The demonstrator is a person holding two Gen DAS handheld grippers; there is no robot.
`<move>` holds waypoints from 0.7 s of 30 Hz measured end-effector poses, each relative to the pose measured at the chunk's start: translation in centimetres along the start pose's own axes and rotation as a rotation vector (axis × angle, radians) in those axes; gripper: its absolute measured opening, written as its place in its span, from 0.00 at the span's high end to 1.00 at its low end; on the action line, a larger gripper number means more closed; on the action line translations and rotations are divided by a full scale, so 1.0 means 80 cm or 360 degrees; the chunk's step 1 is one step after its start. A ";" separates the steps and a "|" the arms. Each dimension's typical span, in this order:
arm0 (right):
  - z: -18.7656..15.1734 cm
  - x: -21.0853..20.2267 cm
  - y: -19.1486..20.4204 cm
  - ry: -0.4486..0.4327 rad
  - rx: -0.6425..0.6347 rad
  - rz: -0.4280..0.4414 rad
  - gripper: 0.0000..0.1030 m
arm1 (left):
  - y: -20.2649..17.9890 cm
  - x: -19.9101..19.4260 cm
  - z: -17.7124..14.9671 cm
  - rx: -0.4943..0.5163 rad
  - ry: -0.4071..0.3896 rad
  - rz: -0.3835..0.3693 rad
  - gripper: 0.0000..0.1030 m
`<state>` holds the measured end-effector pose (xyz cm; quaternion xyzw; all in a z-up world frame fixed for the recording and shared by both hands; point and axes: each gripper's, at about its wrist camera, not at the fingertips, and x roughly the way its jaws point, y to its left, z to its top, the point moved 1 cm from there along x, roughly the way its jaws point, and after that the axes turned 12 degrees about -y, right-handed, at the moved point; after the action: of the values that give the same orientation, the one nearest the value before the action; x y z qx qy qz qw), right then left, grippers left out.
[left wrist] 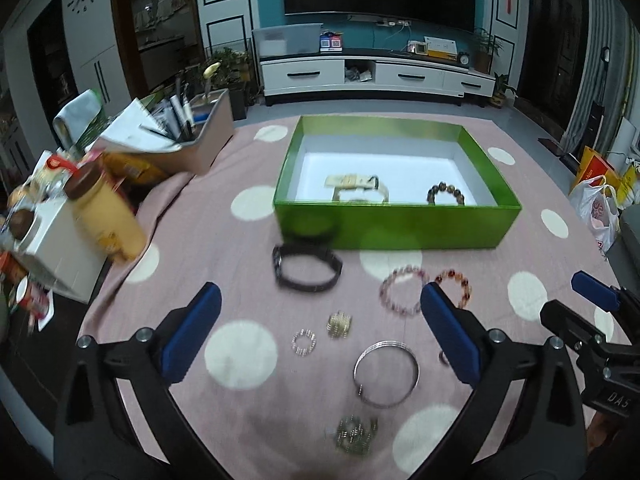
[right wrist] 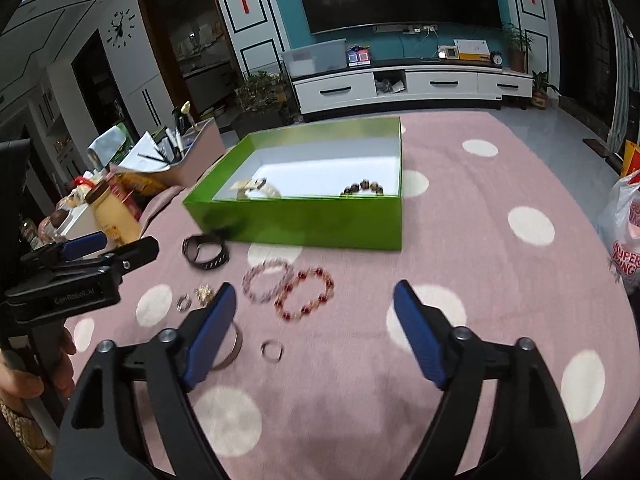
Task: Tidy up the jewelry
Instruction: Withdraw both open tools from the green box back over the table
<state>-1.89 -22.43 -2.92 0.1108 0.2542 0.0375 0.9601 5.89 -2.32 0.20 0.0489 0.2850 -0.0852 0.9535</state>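
Both your grippers hang over the pink dotted cloth [left wrist: 248, 268] with nothing in them: your left gripper [left wrist: 320, 332] has its blue pads spread wide, and your right gripper [right wrist: 314, 332] is spread just as wide. The green box [left wrist: 384, 228] sits at twelve o'clock from both, and it seems to be the collecting place, since a pale strap watch [left wrist: 360, 186] and a dark bead bracelet [left wrist: 445, 194] already lie on its white floor. Everything else waits on the cloth between you and the box — the black band [left wrist: 306, 268] just before the box's near wall at eleven o'clock from your left gripper, the pale purple bead bracelet [right wrist: 266, 280] and the red bead bracelet [right wrist: 306, 292] touching side by side at twelve from your right one, the silver bangle [left wrist: 386, 372], a small beaded ring [left wrist: 304, 342] and a gold coil piece [left wrist: 340, 323]. Your left gripper frames the small pieces, so one of those looks the likely next pick, though that is only a guess. A plain ring [right wrist: 273, 350] lies apart near your right gripper; in the left view a finger nearly covers it. The cluster at six o'clock [left wrist: 354, 434] is too blurred to name, and your right gripper's left finger hides most of the bangle in the right view.
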 end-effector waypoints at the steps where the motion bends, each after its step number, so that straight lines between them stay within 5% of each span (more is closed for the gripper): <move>1: -0.004 -0.002 0.002 0.0012 -0.0006 0.0001 0.18 | 0.001 -0.006 -0.004 0.0002 0.0000 0.0007 0.02; 21: -0.028 -0.038 0.015 0.0050 -0.0029 0.0005 0.16 | -0.008 -0.065 -0.032 -0.0082 -0.0011 -0.0133 0.02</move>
<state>-5.68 -21.25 -3.11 0.1019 0.2686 0.0431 0.9569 0.10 -1.87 0.92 0.0121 0.2854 -0.1178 0.9511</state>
